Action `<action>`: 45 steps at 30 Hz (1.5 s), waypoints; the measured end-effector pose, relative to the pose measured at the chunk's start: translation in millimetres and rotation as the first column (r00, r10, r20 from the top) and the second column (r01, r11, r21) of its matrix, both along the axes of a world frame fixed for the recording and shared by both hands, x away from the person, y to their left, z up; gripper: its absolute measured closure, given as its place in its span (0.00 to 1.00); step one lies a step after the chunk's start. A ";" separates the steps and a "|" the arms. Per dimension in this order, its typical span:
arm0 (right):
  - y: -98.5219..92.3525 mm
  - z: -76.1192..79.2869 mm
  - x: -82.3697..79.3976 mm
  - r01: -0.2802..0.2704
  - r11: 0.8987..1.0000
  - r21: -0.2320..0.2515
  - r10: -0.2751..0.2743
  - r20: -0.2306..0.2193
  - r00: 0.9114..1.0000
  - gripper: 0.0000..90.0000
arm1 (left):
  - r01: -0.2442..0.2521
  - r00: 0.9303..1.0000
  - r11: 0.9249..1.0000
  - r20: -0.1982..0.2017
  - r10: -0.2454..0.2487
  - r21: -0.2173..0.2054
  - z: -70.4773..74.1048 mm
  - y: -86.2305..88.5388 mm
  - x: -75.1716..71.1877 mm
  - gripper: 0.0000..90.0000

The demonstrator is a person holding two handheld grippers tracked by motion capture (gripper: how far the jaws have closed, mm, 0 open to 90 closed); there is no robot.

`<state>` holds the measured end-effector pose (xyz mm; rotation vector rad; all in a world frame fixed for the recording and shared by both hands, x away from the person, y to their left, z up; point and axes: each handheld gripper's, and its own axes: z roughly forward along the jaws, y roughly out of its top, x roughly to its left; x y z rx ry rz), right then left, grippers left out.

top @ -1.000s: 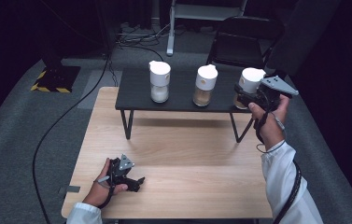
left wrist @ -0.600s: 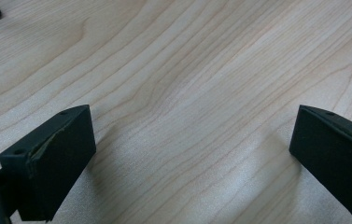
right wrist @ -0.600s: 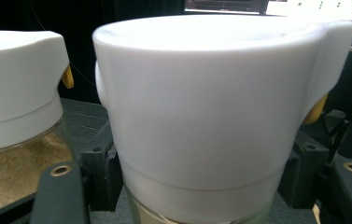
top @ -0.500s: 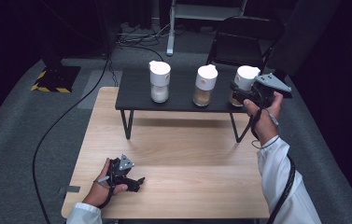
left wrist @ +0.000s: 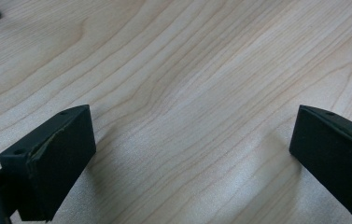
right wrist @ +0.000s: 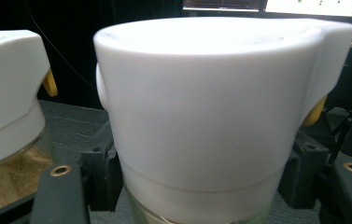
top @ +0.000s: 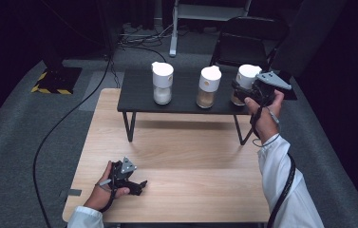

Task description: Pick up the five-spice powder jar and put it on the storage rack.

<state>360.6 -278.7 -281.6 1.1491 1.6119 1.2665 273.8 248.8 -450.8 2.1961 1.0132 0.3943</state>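
Three glass jars with white lids are on a low black table (top: 186, 102): the left jar (top: 162, 83), the middle jar (top: 209, 86) and the right jar (top: 247, 76). My right gripper (top: 241, 93) is shut on the right jar (right wrist: 206, 116) just below its lid, at the table's right end. I cannot tell whether that jar rests on the table. The middle jar (right wrist: 5, 93), holding tan grains, is close beside it. My left gripper (top: 141, 186) lies on the wooden table (top: 191, 161) near its front left. It is open, with bare wood between its fingers (left wrist: 47, 158).
A black folding chair (top: 248, 42) stands behind the low table's right end. A black cable (top: 58, 128) runs across the grey carpet at the left. A yellow-and-black striped base (top: 55, 80) sits at the far left.
My right gripper has moved a little to the left with the right jar, closer to the middle jar. The left gripper has kept still.
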 end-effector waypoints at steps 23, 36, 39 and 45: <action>2.1 -11.1 9.6 0.022 1.000 0.018 -0.022 0.003 1.000 0.33 | 0.000 1.000 1.000 0.000 0.000 0.000 0.0 0.0 0.0 0.00; -3.1 -12.2 10.0 0.013 0.999 0.038 -0.013 0.000 1.000 0.32 | 0.002 1.000 1.000 0.001 -0.002 0.002 0.1 0.1 0.0 0.00; -2.5 -12.3 10.0 0.017 0.999 0.037 -0.017 0.000 1.000 0.31 | 0.002 1.000 1.000 0.001 -0.002 0.002 0.1 0.2 0.1 0.00; -5.9 -12.8 11.8 0.007 0.999 0.044 -0.006 -0.013 1.000 0.25 | 0.003 1.000 1.000 0.001 -0.003 0.002 0.1 0.2 0.1 0.00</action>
